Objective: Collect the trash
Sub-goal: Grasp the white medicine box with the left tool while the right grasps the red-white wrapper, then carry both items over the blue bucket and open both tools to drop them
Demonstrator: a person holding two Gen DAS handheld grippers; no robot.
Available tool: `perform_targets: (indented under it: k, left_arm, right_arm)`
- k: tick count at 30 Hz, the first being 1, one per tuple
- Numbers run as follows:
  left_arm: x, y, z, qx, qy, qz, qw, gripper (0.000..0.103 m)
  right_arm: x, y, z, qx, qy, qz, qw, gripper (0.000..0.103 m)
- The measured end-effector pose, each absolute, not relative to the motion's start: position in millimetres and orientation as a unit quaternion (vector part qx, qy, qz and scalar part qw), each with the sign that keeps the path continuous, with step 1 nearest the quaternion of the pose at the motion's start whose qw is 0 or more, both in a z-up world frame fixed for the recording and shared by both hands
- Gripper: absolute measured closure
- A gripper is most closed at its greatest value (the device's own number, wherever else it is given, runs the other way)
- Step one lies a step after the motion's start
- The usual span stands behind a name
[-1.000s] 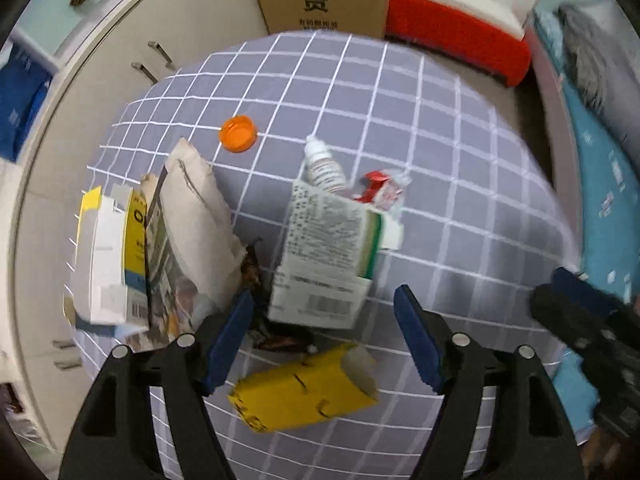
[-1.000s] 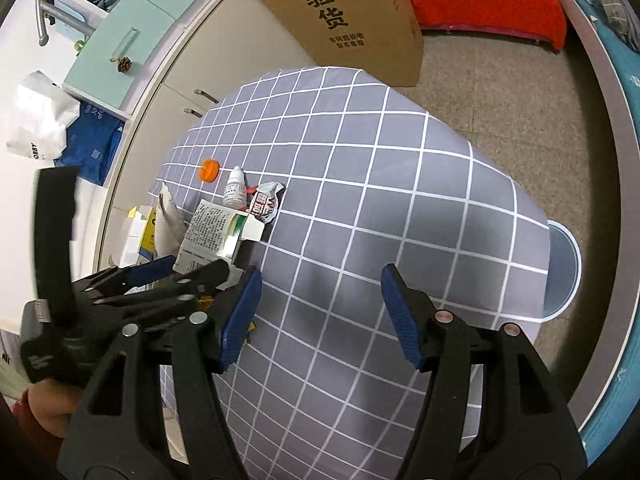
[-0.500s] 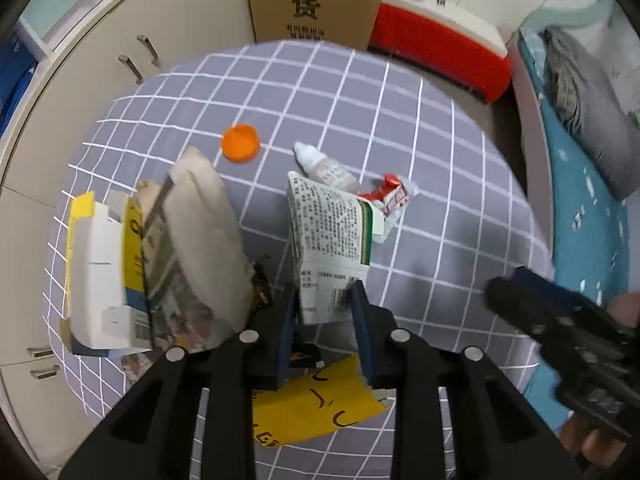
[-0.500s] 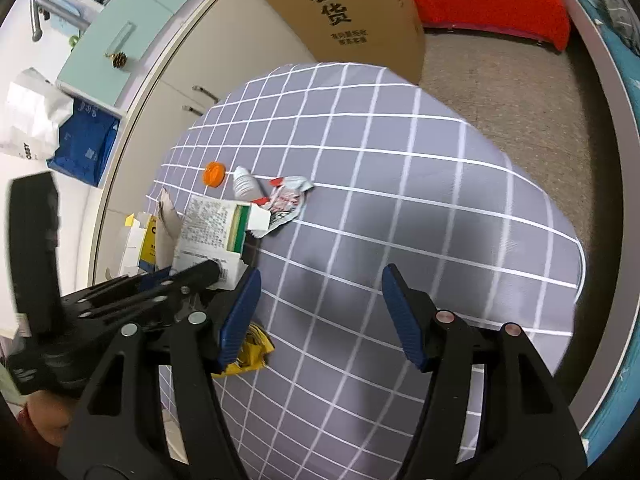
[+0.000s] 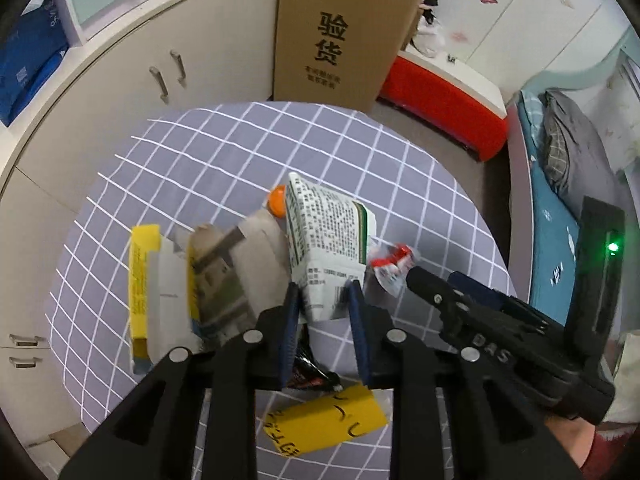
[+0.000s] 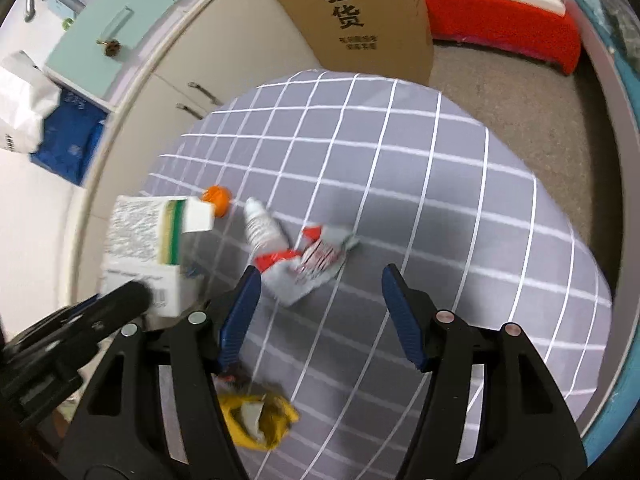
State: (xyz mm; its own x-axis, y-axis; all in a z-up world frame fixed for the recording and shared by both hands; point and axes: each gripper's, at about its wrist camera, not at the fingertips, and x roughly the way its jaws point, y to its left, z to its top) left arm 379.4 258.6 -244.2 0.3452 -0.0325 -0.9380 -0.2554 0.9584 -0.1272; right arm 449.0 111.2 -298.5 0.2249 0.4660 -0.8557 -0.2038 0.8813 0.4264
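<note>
Grid-cloth table [image 5: 224, 152]; cardboard box [image 5: 340, 32] printed "验货". Left tool [image 5: 322, 312] clamps white carton [image 5: 328, 240]; right tool [image 6: 320, 312] gapes empty.

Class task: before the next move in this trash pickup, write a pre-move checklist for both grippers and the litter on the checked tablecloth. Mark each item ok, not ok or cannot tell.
1. Left gripper has the white printed box clamped between its pads, after closing on it just now: ok.
2. Box lifted clear of the checked tablecloth, as the right wrist view suggests: ok.
3. Right gripper open and empty: ok.
4. Red and white wrapper lies just ahead of the right gripper, partly between its fingers: ok.
5. Small white bottle touches the wrapper and could be dragged along: not ok.
6. A bin to drop trash into: cannot tell, none in view.
</note>
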Motion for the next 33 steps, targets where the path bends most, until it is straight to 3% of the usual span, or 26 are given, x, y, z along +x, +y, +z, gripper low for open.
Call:
perform_targets:
  k: [5,8,13,25,33]
  left_arm:
    - [383.7,262.0,-244.3,-0.128,0.567,0.072,0.811,0.079]
    - [384.6,261.4,-247.6,-0.128,0.568,0.073,0.809,0.079]
    - [383.5,253.7,-248.4,-0.127,0.57,0.072,0.809,0.079]
    - [392.2,208.8,-242.5,-0.115,0.571,0.053,0.812,0.079]
    - [411.4,125.6,-240.5,-0.095,0.575,0.011,0.813,0.079]
  right_arm:
    - [460.9,130.3,-309.5,0.079,0.591,0.209,0.775,0.041]
    - [461.9,140.4,-317.3,0.049,0.595,0.209,0.775,0.063]
    - [456.3,145.3,-318.2,0.021,0.58,0.242,0.778,0.079]
    - [442.1,81.3,-305.3,0.111,0.574,0.275,0.763,0.082]
    - [431.0,-18.0,-284.5,0.152,0.558,0.251,0.776,0.082]
